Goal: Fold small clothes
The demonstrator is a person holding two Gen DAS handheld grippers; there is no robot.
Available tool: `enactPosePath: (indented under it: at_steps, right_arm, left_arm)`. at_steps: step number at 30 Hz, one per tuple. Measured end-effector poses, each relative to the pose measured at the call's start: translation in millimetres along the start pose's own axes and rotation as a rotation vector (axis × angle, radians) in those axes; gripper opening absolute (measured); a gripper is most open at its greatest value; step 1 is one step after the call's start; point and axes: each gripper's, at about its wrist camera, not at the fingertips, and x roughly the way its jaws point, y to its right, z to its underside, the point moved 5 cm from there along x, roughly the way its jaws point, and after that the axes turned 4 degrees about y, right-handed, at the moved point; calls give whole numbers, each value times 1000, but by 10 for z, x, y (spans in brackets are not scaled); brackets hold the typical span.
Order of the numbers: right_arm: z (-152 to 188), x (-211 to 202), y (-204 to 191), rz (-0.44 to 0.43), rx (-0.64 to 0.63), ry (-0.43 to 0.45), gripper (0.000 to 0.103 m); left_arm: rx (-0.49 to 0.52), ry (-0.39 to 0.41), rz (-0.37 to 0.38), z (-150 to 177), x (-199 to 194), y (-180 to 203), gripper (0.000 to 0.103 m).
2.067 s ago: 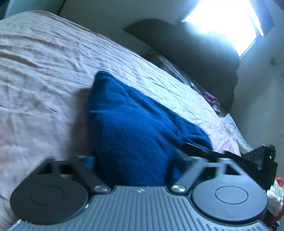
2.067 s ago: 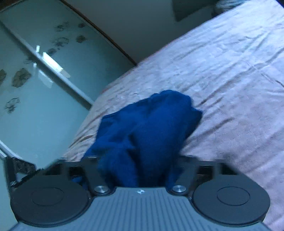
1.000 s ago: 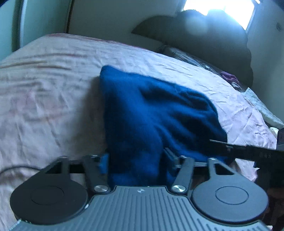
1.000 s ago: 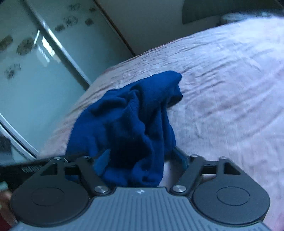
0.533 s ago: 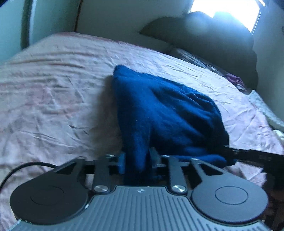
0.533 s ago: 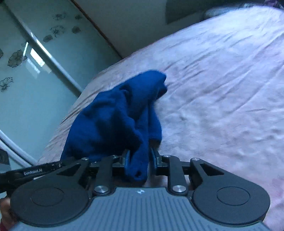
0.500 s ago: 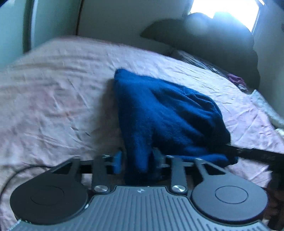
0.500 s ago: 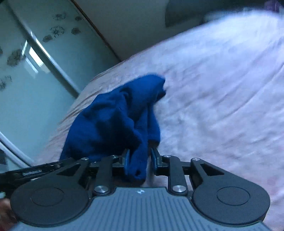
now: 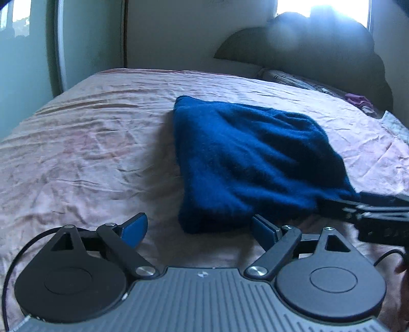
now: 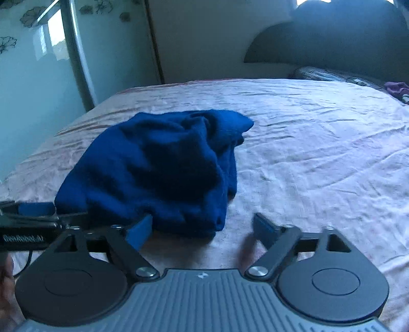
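Note:
A dark blue knitted garment [image 9: 245, 163] lies bunched and folded over on the pink bedsheet [image 9: 89, 143]. My left gripper [image 9: 199, 227] is open, its blue pads just short of the garment's near edge, holding nothing. In the right wrist view the same garment [image 10: 158, 168] lies ahead and to the left. My right gripper [image 10: 202, 227] is open and empty just behind the garment's near right corner. The right gripper shows at the right edge of the left wrist view [image 9: 378, 214], and the left gripper at the left edge of the right wrist view [image 10: 30, 224].
A dark headboard [image 9: 319, 43] and a patterned pillow [image 10: 324, 74] stand at the far end of the bed. A purple cloth [image 10: 396, 88] lies near the pillow. A glass wardrobe door [image 10: 33, 63] runs along the left side. A bright window [image 9: 322, 5] sits above the headboard.
Both grippers were shut on the blue garment half a second ago; now both have opened and let go. The garment has settled on the bed and both grippers have drawn back slightly.

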Motion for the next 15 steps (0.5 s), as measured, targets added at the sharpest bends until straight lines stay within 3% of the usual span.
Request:
enactPosePath:
  at_steps: [3, 15]
  right_arm:
    - [-7, -31, -47, 35, -17, 15, 98]
    - [136, -126, -122, -10, 26, -27, 98]
  left_arm:
    - [8, 5, -23, 22, -24, 0, 91]
    - [16, -3, -72, 124, -117, 5, 96]
